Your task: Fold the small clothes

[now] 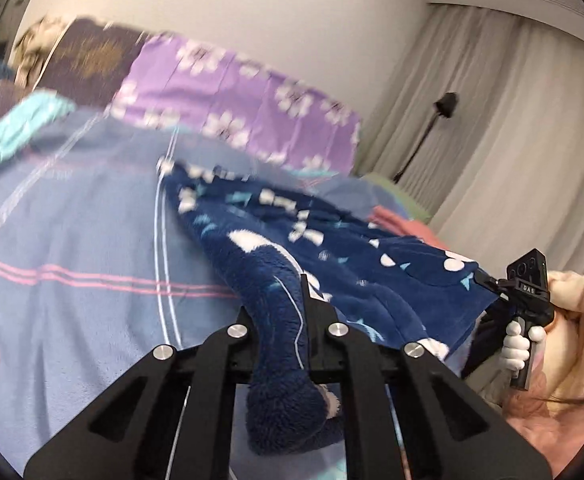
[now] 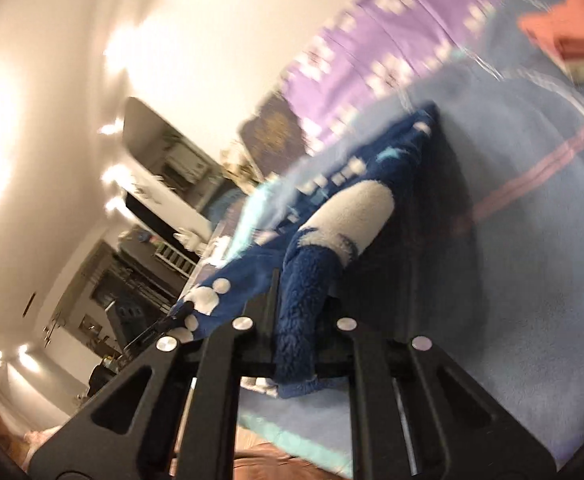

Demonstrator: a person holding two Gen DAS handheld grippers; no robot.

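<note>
My left gripper (image 1: 305, 304) has its fingers pinched tight on one end of the fuzzy blue garment (image 1: 331, 248) with white spots. My right gripper (image 2: 303, 312) pinches another end the same way. The garment hangs stretched between them, lifted over the blue bed cover (image 1: 72, 220), with its far part probably touching the cover, near the purple pillow (image 1: 232, 96) at the head edge.

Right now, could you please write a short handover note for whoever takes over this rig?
Left gripper: shut on one corner of the navy fleece garment.
Right gripper: shut on another corner of it.
The garment hangs stretched between the two grippers, its far end still on the blue bedspread.
Done: both corners gripped and raised.
Left: no fold shows yet; lay it flat and fold.
</note>
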